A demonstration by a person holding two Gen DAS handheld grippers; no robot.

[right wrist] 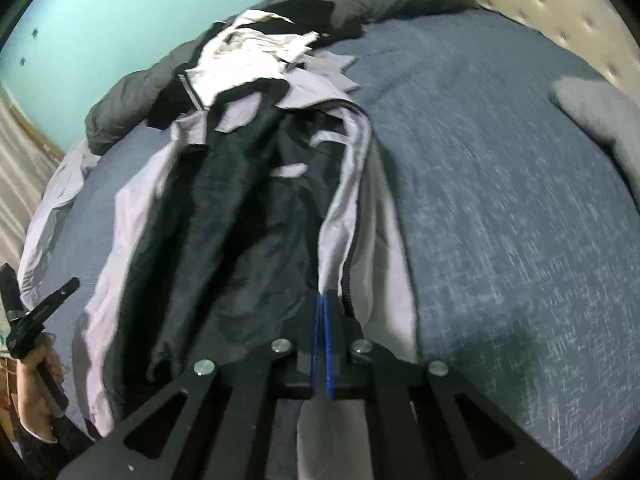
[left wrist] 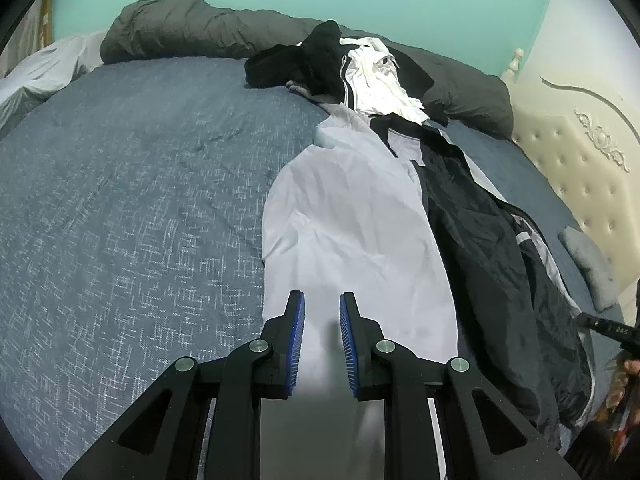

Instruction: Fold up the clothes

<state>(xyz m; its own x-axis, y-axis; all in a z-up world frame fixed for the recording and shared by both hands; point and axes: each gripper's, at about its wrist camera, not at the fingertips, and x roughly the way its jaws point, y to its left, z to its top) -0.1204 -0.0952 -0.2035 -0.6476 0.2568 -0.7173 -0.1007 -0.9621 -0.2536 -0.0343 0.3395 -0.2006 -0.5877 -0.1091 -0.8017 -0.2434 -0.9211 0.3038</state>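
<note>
Left wrist view: the left gripper point(left wrist: 322, 312) hangs above the pale front panel of a light grey and black jacket point(left wrist: 360, 216), its blue-padded jaws parted with nothing between them. The jacket lies lengthwise along the right part of a bed covered by a blue-grey sheet point(left wrist: 140, 200), its dark lining point(left wrist: 472, 220) turned upward on the right side. Beyond the jacket's collar sits a heap of black and white clothes point(left wrist: 348, 68), resting against a rolled dark grey duvet point(left wrist: 192, 28) at the far edge of the bed. A cream tufted headboard point(left wrist: 576, 160) stands at the right, with a small grey cloth point(left wrist: 592, 264) near it on the sheet. Right wrist view: the right gripper point(right wrist: 322, 300) has its jaws pressed together on the pale zipper edge of the jacket point(right wrist: 348, 208), and the fabric runs taut from the pads toward the collar. The open jacket spreads to the left of the grip, lining up. At the lower left a hand point(right wrist: 38, 384) holds the handle of the other gripper. The image is slightly blurred.
</note>
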